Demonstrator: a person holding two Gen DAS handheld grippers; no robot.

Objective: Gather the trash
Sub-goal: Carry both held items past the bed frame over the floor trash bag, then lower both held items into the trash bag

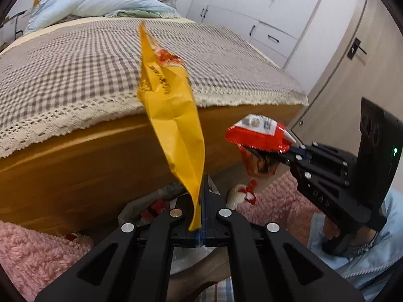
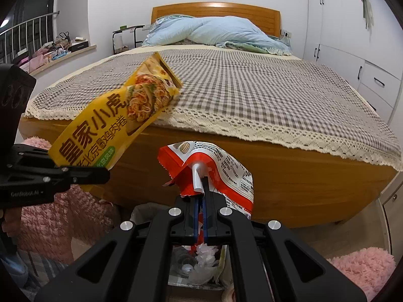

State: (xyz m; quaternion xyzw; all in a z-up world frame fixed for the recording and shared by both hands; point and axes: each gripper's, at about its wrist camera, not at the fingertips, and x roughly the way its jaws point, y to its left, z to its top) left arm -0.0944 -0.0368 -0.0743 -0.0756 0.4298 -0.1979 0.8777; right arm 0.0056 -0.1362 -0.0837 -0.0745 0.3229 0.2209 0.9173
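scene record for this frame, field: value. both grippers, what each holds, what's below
left gripper: shut on yellow wrapper, held up in front of the bed
right gripper: shut on red wrapper
below: trash bag open under the right gripper, crumpled rubbish already inside
floor: pink rug
bed top: checked cover, blue quilt
task state: both wrappers not yet dropped

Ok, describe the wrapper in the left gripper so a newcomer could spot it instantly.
Start at the wooden bed with the checked cover. In front of its footboard, the left gripper pinches a long yellow wrapper by its bottom end. Unlike the crumpled red-and-white pouch nearby, it is flat, with a noodle-wrap photo.
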